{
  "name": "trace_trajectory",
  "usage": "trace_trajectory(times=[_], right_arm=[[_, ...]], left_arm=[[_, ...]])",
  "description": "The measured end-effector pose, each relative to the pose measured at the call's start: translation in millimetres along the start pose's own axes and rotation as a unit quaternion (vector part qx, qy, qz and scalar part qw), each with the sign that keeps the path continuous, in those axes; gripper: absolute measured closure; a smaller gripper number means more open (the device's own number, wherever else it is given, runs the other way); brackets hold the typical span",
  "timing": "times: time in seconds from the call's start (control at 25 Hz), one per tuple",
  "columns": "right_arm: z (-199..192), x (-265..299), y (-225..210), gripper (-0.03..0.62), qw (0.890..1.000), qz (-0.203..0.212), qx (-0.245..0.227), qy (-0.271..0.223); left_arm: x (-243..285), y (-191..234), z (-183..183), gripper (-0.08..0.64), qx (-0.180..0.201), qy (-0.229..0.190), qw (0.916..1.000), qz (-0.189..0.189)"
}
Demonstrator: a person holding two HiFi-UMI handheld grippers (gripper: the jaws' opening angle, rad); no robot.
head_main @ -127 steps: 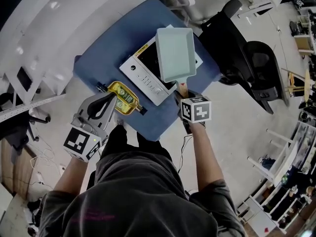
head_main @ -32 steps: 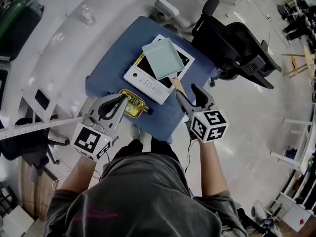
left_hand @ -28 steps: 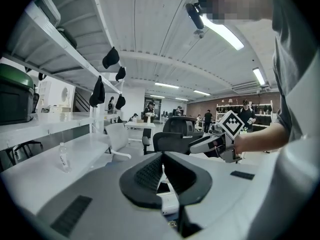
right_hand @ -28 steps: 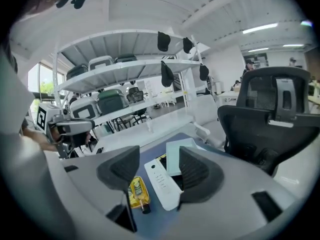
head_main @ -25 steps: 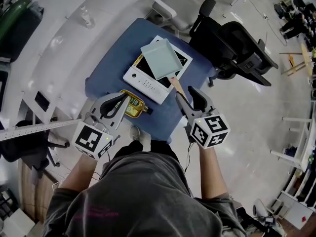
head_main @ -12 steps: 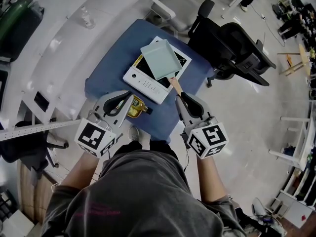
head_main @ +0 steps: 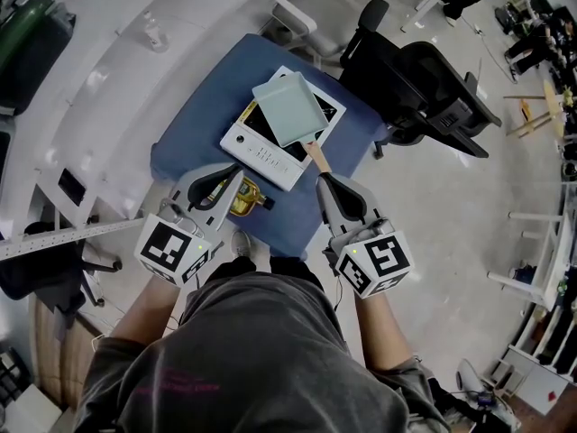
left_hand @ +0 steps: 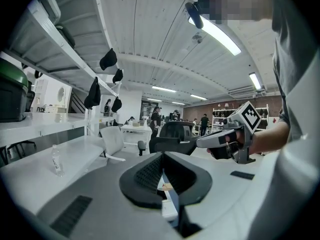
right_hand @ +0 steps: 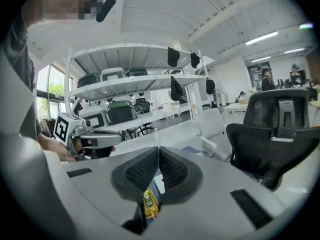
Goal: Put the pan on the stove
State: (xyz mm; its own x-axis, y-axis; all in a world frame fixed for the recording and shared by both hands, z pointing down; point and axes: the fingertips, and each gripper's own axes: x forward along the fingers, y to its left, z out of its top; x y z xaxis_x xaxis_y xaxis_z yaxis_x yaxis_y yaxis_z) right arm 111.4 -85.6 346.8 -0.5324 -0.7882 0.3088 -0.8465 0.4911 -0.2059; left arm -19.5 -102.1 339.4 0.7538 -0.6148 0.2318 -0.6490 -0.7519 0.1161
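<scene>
Hovering over the table's near edge above the yellow bottle, the left gripper held its jaws together on nothing. Mid-table, the pan lay flat on the stove, its handle reaching past the stove's near-right edge. The right gripper, open beside that handle a second before, had closed empty and drawn back, so the placing looked finished.

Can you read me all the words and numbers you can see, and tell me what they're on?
No text here can be read.
Induction stove: marks on its white control strip, too small to read.
Yellow bottle: label too blurred to read.
Shirt: pink print, blurred.
Marker cubes: black-and-white square patterns, not letters.
</scene>
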Motion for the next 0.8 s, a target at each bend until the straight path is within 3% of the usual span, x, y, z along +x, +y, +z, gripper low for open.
trace_trajectory(times=[0.8], right_arm=[[-12.5,5.3,-20.0,0.589,1.0,0.007,0.008,0.022]], left_arm=[[19.9,-5.6,-2.2,0.549,-0.01,-0.002,0.9999,0.003]])
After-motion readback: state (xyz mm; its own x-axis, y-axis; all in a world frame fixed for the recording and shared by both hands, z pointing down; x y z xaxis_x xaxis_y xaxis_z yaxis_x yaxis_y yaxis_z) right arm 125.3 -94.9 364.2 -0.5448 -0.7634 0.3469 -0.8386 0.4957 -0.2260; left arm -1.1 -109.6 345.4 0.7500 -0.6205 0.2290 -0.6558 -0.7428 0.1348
